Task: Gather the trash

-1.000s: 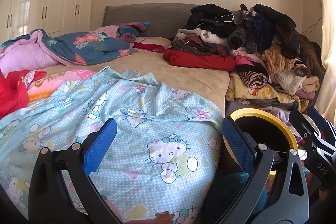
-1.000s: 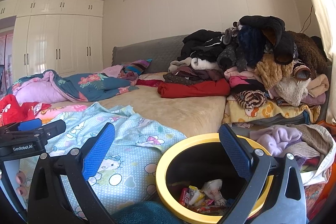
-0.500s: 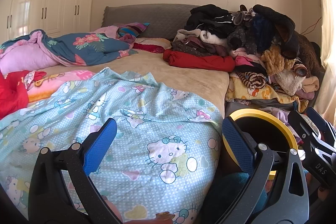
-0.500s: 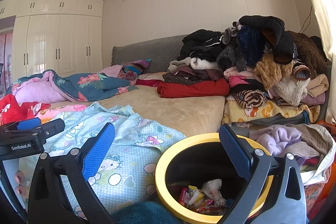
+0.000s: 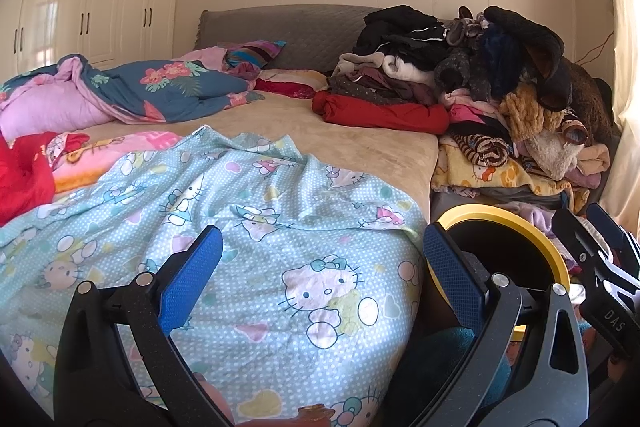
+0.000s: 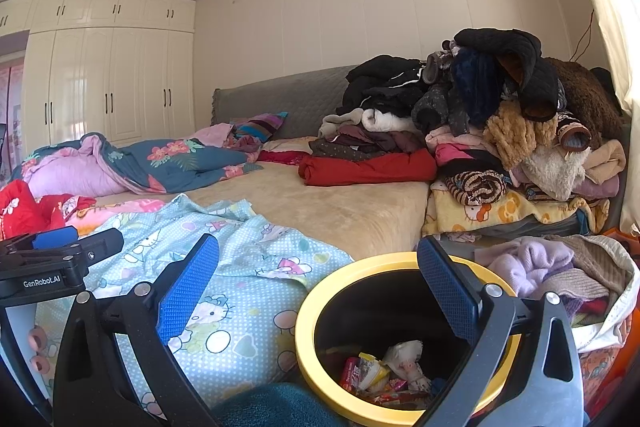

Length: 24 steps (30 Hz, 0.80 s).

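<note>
Both tongs gape empty; right tongs (image 6: 318, 277) overhang the bin's yellow rim (image 6: 308, 311).

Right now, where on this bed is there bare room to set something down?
The tan mattress lies bare between the Hello Kitty sheet, the floral quilt and the red folded garment. The right side is crowded: the clothes pile is stacked high, and the yellow-rimmed trash bin stands at the bed's corner.

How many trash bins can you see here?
1. A black bin with a yellow rim stands on the floor beside the bed's corner, wrappers lying in its bottom. Piled clothes could hide others.
</note>
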{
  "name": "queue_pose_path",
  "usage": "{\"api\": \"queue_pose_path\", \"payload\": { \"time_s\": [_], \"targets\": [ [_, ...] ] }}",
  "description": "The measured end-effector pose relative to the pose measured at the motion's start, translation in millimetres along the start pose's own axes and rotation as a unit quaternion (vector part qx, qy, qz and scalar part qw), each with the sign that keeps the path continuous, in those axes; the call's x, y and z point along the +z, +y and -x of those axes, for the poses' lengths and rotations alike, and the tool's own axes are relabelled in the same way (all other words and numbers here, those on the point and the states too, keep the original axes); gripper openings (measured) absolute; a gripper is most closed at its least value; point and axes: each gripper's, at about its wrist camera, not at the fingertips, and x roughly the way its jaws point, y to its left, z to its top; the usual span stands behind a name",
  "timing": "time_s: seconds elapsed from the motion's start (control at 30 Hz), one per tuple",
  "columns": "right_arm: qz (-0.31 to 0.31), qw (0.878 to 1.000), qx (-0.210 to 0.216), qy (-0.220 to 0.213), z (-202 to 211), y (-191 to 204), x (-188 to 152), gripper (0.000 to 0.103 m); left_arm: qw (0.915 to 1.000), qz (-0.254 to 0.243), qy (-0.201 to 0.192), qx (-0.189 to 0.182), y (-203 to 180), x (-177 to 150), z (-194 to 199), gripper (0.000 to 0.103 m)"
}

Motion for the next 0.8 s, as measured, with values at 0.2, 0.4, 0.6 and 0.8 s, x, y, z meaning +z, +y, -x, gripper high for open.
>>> {"api": "queue_pose_path", "payload": {
  "time_s": [0.2, 0.4, 0.6, 0.8],
  "targets": [
    [0.0, 1.0, 0.001, -0.001, 0, 0, 0, 0.097, 1.0, 0.005, 0.004, 0.006, 1, -1, -1, 0.092],
    [0.005, 1.0, 0.021, 0.018, -8, 11, -2, 0.097, 0.9996, 0.015, 0.019, 0.012, 14, -2, -6, 0.092],
    [0.054, 0.986, 0.153, 0.042, -31, 90, 26, 0.097, 0.9882, 0.099, 0.061, 0.099, 118, -7, 3, 0.092],
    [0.118, 0.895, 0.363, 0.232, -82, 280, -8, 0.097, 0.9128, 0.175, 0.146, 0.339, 295, -62, 24, 0.092]
  ]
}}
